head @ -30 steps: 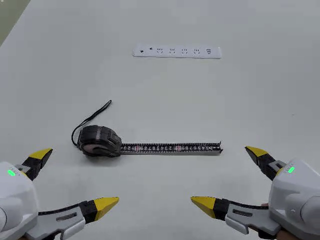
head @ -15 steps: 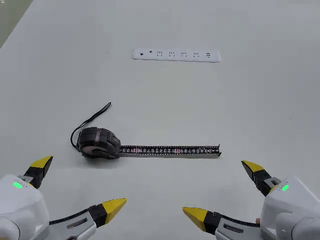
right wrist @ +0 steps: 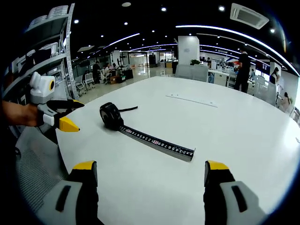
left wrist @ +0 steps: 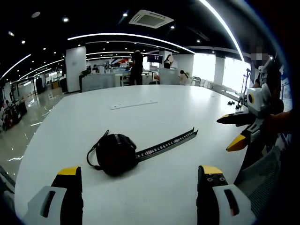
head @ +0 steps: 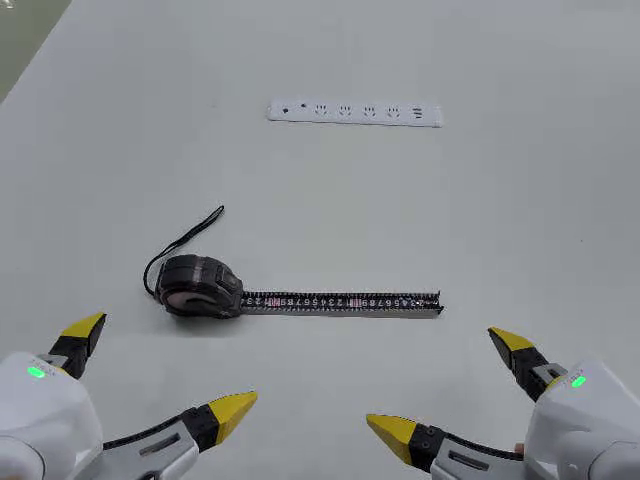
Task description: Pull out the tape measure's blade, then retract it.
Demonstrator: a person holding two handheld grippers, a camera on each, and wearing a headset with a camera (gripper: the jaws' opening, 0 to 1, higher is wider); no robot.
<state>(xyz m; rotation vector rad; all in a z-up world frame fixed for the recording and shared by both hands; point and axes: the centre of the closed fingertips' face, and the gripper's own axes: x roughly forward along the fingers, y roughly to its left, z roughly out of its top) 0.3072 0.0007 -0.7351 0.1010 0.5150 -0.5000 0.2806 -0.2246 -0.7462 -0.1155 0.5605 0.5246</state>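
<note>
The black tape measure (head: 200, 286) lies on its side on the white table (head: 520, 210), and everything else can be placed from it. Its blade (head: 340, 301) is drawn out and rests flat on the table, running from the tape measure's mouth straight off to the person's right and ending in a small hook (head: 438, 299). A thin black strap (head: 185, 238) loops out of the tape measure's opposite end and trails away from the person. Well beyond the tape measure, on the side away from the person, a white power strip (head: 354, 111) lies roughly parallel to the blade. The left tool (head: 170, 362) is held on the near side of the tape measure, close to it but apart, its yellow-tipped jaws spread wide with nothing between them. The right tool (head: 439, 380) is held off to the tape measure's right, on the near side of the blade's hooked end, its jaws likewise wide apart and empty. Neither tool touches the tape measure or the blade. In the left gripper view, the tape measure sits ahead of that tool, framed between its two jaws.
</note>
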